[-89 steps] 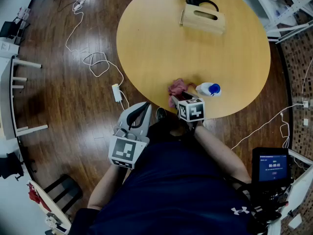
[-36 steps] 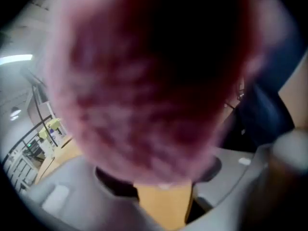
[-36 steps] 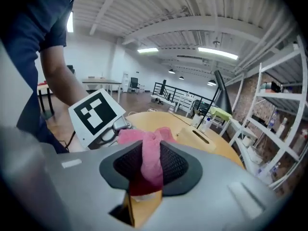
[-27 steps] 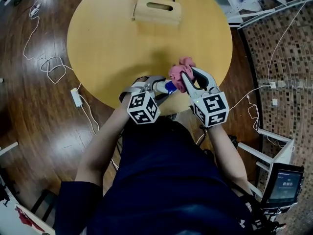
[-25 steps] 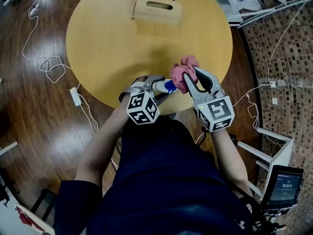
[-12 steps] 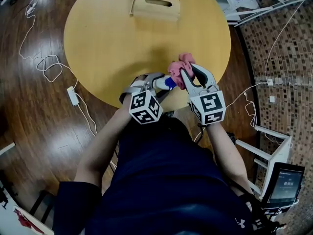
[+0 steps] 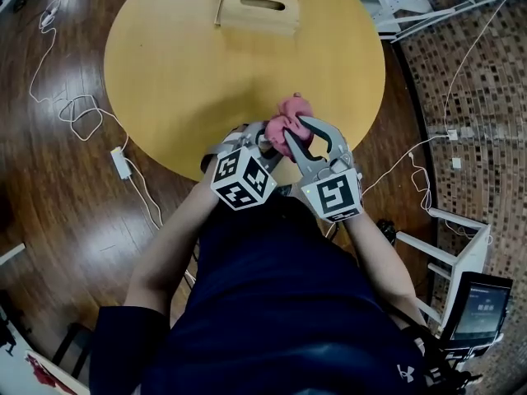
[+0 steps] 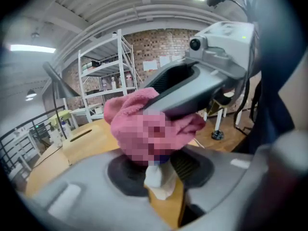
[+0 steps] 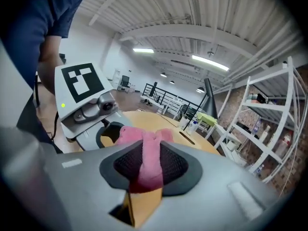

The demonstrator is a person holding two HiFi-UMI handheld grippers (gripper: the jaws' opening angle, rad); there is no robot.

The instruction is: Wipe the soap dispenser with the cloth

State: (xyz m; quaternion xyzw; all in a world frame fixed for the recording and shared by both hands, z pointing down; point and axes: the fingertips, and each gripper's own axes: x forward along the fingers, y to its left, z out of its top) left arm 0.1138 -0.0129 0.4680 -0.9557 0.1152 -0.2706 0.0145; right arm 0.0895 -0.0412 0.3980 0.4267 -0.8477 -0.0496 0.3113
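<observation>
The pink cloth (image 7: pixel 286 128) is bunched over the soap dispenser at the near edge of the round wooden table (image 7: pixel 189 81). My right gripper (image 7: pixel 293 132) is shut on the cloth, and a pink fold (image 9: pixel 147 162) is pinched between its pads. My left gripper (image 7: pixel 265 140) is closing, with the dispenser's white part (image 8: pixel 159 179) between its pads and touching both. In the left gripper view the cloth (image 8: pixel 149 129) hides the dispenser's top, with a right gripper finger (image 8: pixel 192 88) across it. The head view shows nothing of the dispenser.
A wooden box (image 7: pixel 257 11) with a slot stands at the table's far edge. White cables (image 7: pixel 74 109) and a power strip (image 7: pixel 121 164) lie on the floor at left. A white frame (image 7: pixel 453 245) and a screen (image 7: pixel 482 303) are at right.
My right gripper has swung left with the cloth and rolled, and the cloth now covers the dispenser's blue cap. My left gripper has risen a little with the dispenser.
</observation>
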